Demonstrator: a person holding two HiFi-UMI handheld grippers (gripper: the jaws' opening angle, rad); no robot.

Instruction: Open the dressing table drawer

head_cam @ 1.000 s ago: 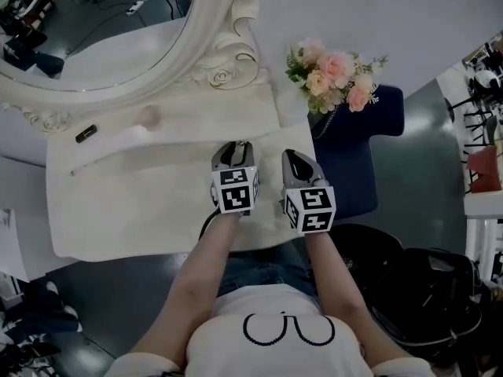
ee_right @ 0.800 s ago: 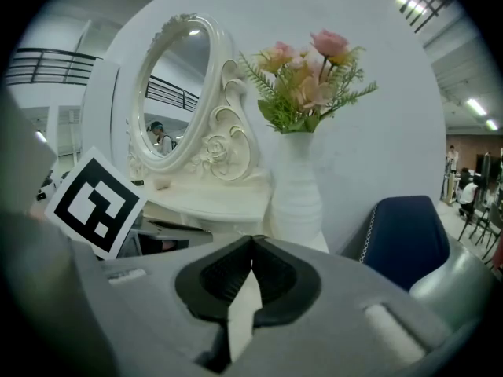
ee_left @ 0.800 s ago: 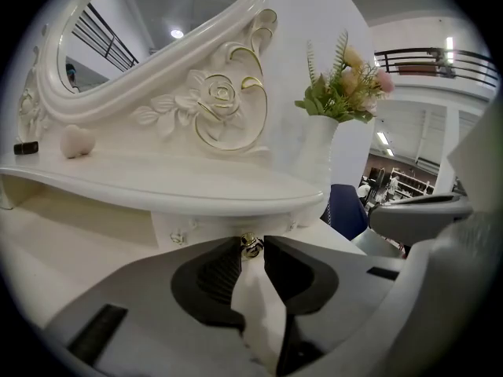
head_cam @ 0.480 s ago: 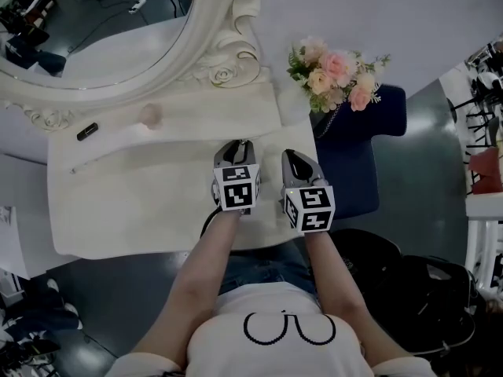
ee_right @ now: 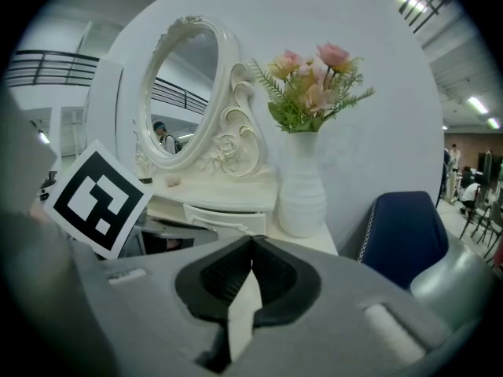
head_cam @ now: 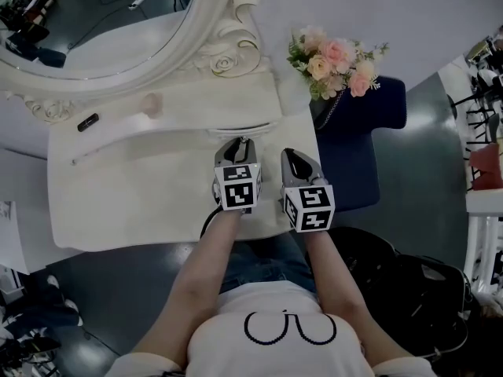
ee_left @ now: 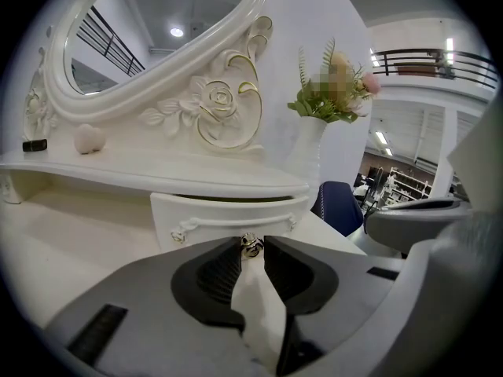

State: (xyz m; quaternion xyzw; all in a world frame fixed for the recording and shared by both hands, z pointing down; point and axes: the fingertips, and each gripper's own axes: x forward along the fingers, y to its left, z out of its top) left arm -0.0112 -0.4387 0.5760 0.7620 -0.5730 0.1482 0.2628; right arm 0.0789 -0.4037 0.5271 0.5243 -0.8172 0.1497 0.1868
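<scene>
The white dressing table [head_cam: 118,203] has a small drawer [head_cam: 244,134] under its upper shelf. In the left gripper view the drawer front [ee_left: 228,214] stands a little out from the shelf, with a dark gap above it. My left gripper [head_cam: 238,146] has just been closing, and its tips [ee_left: 251,246] now pinch the small metal drawer knob [ee_left: 251,244]. To its right, my right gripper [head_cam: 292,157] hovers over the tabletop, shut and empty, its tips [ee_right: 251,240] touching.
An oval mirror in a carved white frame [head_cam: 228,45] stands behind the drawer. A white vase of pink flowers [head_cam: 338,61] sits at the table's right end, beside a blue chair [head_cam: 354,155]. A pink heart-shaped thing [head_cam: 152,103] and a small black object [head_cam: 88,122] lie on the shelf.
The drawer front has come a little out from under the shelf, and a dark gap now shows along its top. Both grippers sit almost where they were.
</scene>
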